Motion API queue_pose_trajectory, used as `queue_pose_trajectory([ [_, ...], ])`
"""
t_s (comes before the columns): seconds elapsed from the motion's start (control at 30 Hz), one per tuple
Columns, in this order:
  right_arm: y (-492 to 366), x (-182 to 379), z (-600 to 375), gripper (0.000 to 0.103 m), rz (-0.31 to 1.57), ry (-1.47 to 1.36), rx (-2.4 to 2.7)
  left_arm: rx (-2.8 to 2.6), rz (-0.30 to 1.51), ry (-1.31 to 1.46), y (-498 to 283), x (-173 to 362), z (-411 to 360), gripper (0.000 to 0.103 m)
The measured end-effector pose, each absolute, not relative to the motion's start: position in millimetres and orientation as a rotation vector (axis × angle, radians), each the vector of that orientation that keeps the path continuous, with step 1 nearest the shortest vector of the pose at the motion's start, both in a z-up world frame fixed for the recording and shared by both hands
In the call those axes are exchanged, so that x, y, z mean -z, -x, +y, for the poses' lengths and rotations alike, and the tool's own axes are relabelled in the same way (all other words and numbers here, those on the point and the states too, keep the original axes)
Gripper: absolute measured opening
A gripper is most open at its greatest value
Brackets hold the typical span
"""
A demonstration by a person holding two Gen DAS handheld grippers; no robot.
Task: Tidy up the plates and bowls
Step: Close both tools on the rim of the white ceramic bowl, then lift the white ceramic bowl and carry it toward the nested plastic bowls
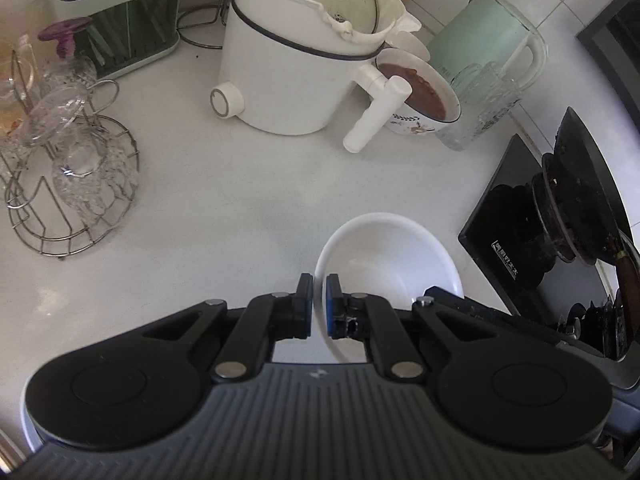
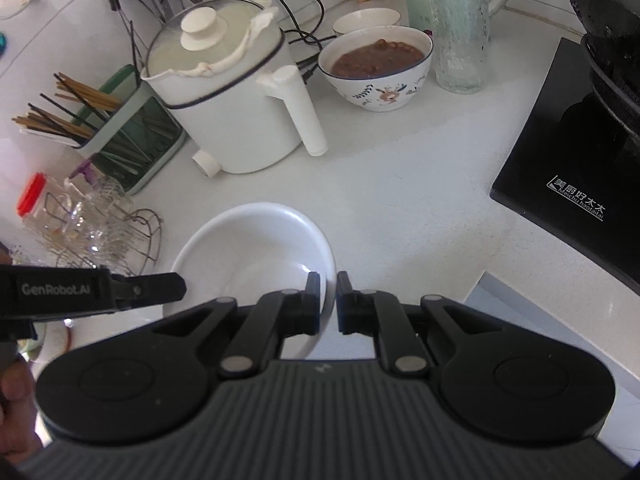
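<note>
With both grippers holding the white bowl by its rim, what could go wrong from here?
1. The left gripper and right gripper pinch only the thin rim of the white bowl; the smooth glaze may slip.
2. Uneven lifting could tilt the bowl or twist it free.
3. The full patterned bowl and tall glass stand ahead; a swing forward might knock them.

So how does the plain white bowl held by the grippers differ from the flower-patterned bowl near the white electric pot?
The plain white bowl is empty; the flower-patterned bowl is full of brown food. The plain white bowl has no decoration, while the flower-patterned bowl has a dark rim line and floral prints. The plain white bowl is pinched at its rim by the left gripper and right gripper; the flower-patterned bowl sits on the counter, untouched. Both are round, white ceramic-looking bowls.
</note>
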State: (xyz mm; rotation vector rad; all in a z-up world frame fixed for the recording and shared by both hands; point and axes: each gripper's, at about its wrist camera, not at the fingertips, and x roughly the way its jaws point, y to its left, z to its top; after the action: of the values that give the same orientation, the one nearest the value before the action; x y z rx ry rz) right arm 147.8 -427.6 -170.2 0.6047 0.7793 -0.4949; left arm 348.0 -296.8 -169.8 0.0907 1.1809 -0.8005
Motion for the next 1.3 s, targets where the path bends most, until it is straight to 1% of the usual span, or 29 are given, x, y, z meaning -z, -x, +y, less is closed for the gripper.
queue_pose_trajectory([
  [0.4,-145,155,-403,0.010,0.745,-0.581,0.433,0.769,1.143,-0.055,-340,148,-258,0.008],
  [1.3,-172,146,-341,0.013,0.753,-0.504,0.196,0.578,1.093,0.016,-335,129,-160,0.008],
])
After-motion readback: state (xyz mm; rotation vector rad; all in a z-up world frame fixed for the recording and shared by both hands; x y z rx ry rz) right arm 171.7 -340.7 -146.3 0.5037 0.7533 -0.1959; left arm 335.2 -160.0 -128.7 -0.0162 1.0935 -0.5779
